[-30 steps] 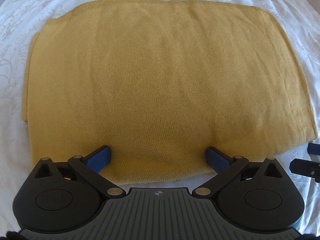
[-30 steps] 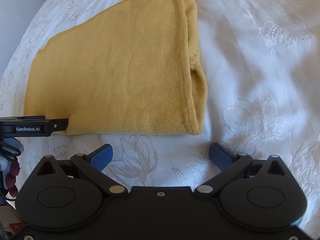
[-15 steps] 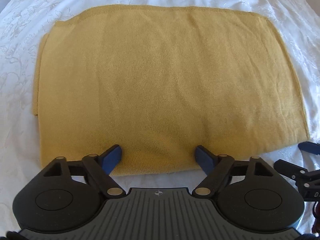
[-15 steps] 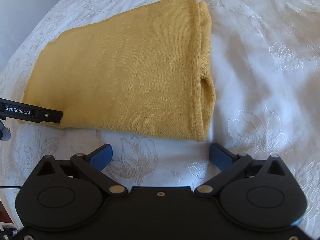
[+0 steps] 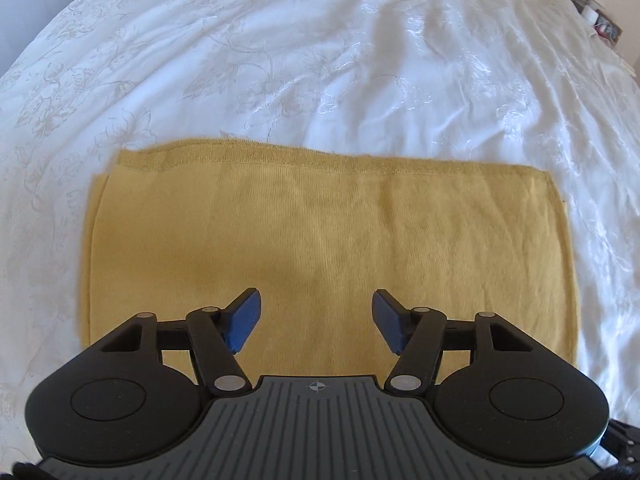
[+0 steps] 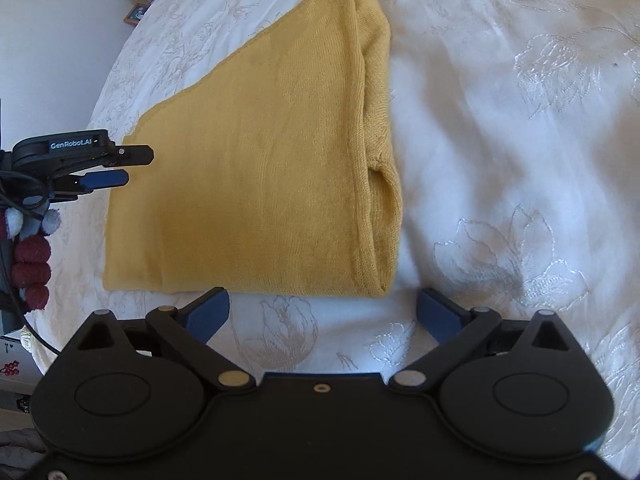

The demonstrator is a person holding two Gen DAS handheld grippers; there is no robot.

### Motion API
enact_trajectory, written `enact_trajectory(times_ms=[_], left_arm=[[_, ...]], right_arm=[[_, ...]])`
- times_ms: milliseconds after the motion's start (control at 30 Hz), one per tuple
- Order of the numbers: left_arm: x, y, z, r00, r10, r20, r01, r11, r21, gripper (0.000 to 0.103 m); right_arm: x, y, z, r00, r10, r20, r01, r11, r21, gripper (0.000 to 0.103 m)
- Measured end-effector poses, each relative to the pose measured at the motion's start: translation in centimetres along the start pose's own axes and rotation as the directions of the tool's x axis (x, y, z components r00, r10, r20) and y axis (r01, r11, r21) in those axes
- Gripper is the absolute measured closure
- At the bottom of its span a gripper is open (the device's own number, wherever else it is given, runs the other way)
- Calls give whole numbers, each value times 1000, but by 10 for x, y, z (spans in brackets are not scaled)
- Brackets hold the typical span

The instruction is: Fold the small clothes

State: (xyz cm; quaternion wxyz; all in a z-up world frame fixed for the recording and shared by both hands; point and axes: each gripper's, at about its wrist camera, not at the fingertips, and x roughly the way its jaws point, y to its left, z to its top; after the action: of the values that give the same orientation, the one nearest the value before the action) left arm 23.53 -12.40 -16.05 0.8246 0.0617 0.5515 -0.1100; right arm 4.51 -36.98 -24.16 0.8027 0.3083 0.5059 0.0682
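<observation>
Left gripper [image 5: 316, 320]: blue fingers [image 5: 244, 320] spread apart, nothing held, hovering level. Right gripper [image 6: 322, 314]: fingers [image 6: 208, 314] spread wider, nothing held, pointing forward and down.

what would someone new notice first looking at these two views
The mustard-yellow folded garment stands out, lying flat on the white embroidered bedspread, its layered fold edge on the right in the right wrist view. Both grippers are open and hold nothing: the left gripper over the garment's near part, the right gripper just short of its near edge.
</observation>
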Motion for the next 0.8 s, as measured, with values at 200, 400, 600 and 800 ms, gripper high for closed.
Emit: enact_trajectory(times_ms=[200, 400, 600, 800], left_arm=[[33, -1, 13, 998, 4, -65, -4, 1000, -2, 48], [52, -2, 13, 995, 26, -98, -23, 999, 32, 45], [58, 4, 14, 994, 12, -109, -8, 1000, 29, 41], [61, 11, 17, 994, 2, -112, 0, 1000, 18, 39]], right_arm=[[-10, 0, 0, 1000, -16, 18, 16, 1000, 0, 14], [-36, -1, 18, 995, -27, 94, 29, 999, -29, 27], [-29, -5, 57, 992, -22, 122, 25, 999, -29, 32], [0, -11, 85, 997, -23, 69, 27, 998, -55, 37]])
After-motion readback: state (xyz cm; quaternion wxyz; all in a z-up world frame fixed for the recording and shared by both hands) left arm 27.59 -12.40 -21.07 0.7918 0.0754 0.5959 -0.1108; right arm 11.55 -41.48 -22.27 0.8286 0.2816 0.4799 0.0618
